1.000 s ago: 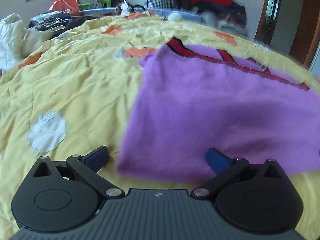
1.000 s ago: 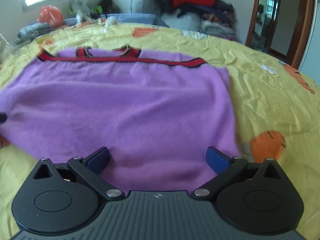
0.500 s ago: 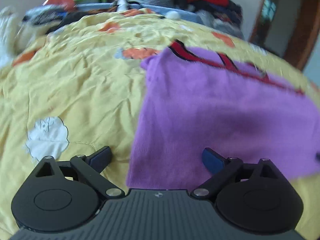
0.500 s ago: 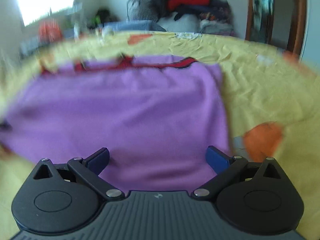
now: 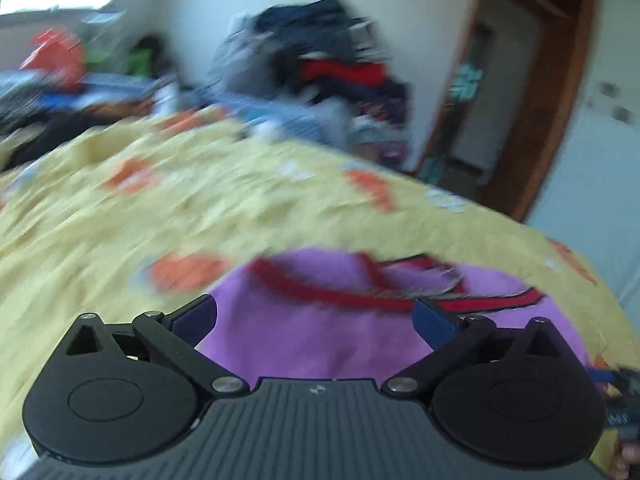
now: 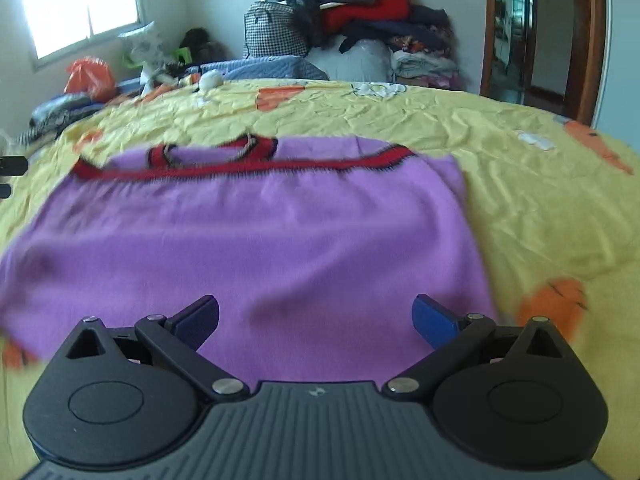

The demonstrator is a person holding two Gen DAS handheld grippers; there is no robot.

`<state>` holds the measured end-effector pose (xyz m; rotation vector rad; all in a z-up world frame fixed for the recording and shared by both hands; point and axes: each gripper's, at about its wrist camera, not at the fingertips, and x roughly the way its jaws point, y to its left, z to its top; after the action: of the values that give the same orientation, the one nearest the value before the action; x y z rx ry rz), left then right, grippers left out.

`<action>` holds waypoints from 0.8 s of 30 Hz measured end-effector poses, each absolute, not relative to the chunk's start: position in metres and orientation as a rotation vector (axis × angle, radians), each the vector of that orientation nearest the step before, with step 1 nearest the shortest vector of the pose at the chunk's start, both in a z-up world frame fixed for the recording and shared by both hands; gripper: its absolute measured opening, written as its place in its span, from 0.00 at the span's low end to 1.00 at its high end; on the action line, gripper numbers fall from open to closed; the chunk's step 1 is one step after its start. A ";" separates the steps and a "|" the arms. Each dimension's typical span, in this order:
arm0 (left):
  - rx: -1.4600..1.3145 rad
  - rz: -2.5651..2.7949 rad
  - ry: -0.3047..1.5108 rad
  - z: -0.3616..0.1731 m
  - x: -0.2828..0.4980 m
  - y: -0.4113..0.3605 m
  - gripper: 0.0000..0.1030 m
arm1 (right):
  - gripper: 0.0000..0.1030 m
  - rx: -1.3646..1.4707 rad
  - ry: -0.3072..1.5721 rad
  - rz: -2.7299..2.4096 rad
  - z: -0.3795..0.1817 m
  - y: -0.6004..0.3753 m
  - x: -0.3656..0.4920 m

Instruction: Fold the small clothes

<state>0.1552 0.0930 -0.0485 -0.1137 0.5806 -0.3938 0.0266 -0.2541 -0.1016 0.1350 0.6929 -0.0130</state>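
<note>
Two low views (wrist-mounted) — shared sweater (image 6: pixel 256 248)

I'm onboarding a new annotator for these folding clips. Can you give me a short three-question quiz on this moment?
1. True or false: the right gripper is clamped on the purple sweater.
2. Multiple choice: the sweater's red trim lies at A) the edge nearest the right gripper, B) the far edge, C) it has no trim.
3. Fill in: the sweater lies spread on a ___ bedspread with orange patches.

Key
1. False: its jaws stand wide apart, nothing between them. The left gripper is open too.
2. B
3. yellow
</note>
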 end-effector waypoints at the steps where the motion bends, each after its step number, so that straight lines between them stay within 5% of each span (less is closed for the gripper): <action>1: -0.093 -0.420 0.582 -0.052 0.163 0.080 1.00 | 1.00 0.127 0.682 -0.014 -0.101 -0.252 0.039; 7: 0.084 -0.260 0.818 -0.111 0.229 0.042 1.00 | 1.00 0.116 0.687 -0.034 -0.102 -0.258 0.109; 24: 0.001 -0.130 0.773 -0.119 0.247 0.072 1.00 | 1.00 0.089 0.716 -0.142 -0.116 -0.302 0.178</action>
<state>0.2473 0.0724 -0.1186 0.0009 0.7728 -0.1302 0.1780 -0.3022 -0.1156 0.0886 0.7164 -0.1420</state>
